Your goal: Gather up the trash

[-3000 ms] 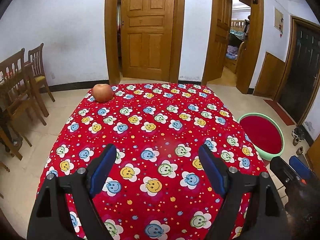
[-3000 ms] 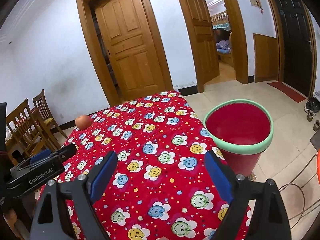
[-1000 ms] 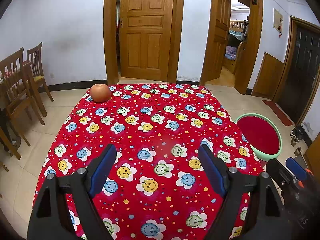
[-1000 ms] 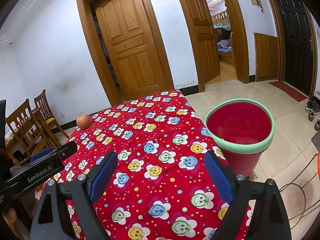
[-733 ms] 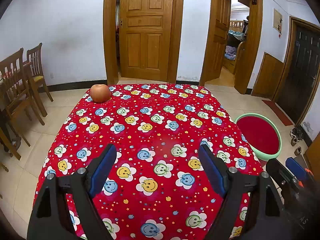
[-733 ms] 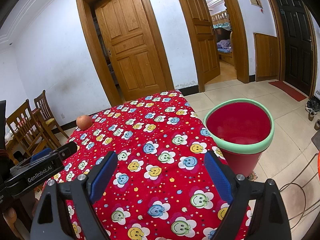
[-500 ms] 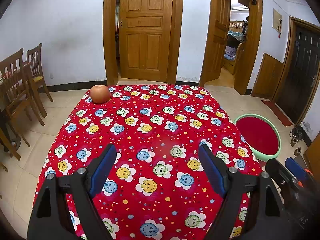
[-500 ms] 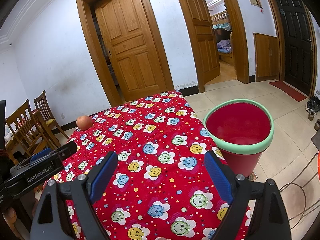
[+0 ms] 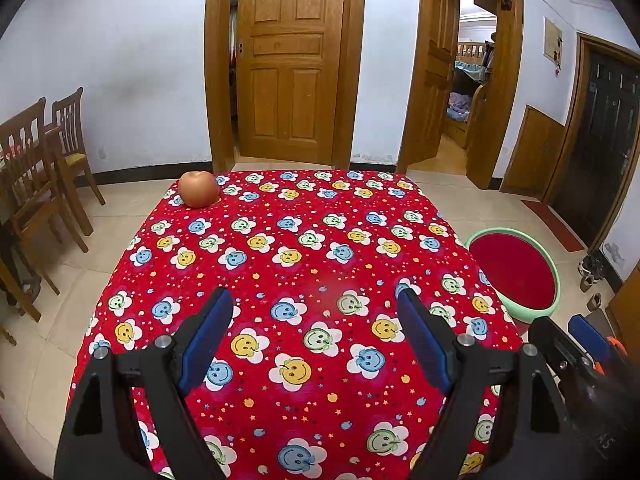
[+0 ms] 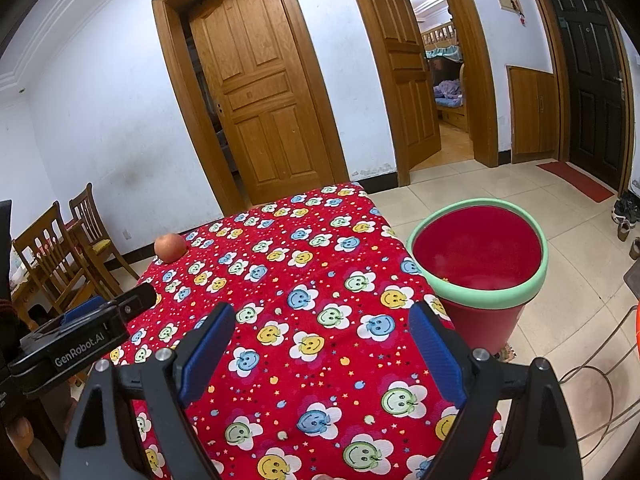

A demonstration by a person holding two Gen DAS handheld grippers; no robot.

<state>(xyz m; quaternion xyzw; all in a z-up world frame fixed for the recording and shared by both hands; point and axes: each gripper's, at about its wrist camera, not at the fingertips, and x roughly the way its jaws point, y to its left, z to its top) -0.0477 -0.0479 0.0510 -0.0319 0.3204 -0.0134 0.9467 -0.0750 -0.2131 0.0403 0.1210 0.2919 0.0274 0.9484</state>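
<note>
An orange-red apple (image 9: 199,189) sits at the far left corner of a table under a red smiley-flower cloth (image 9: 304,240); the right wrist view shows the apple (image 10: 171,247) too. A red bin with a green rim (image 10: 480,256) stands on the floor beside the table's right edge, also seen as the bin (image 9: 514,274) in the left wrist view. My left gripper (image 9: 314,336) is open over the near part of the cloth, nothing between its blue pads. My right gripper (image 10: 320,344) is open too, above the near right of the table, empty.
Wooden chairs (image 9: 44,160) stand at the left by the wall. Wooden doors (image 9: 286,72) and an open doorway (image 9: 468,92) are behind the table. Cables (image 10: 596,392) lie on the tiled floor at the right, shoes (image 10: 624,212) near the dark door.
Both grippers stay open and hold still over the last second. Compared with three seconds ago, the left wrist view has shifted slightly; the apple and the bin sit a little left.
</note>
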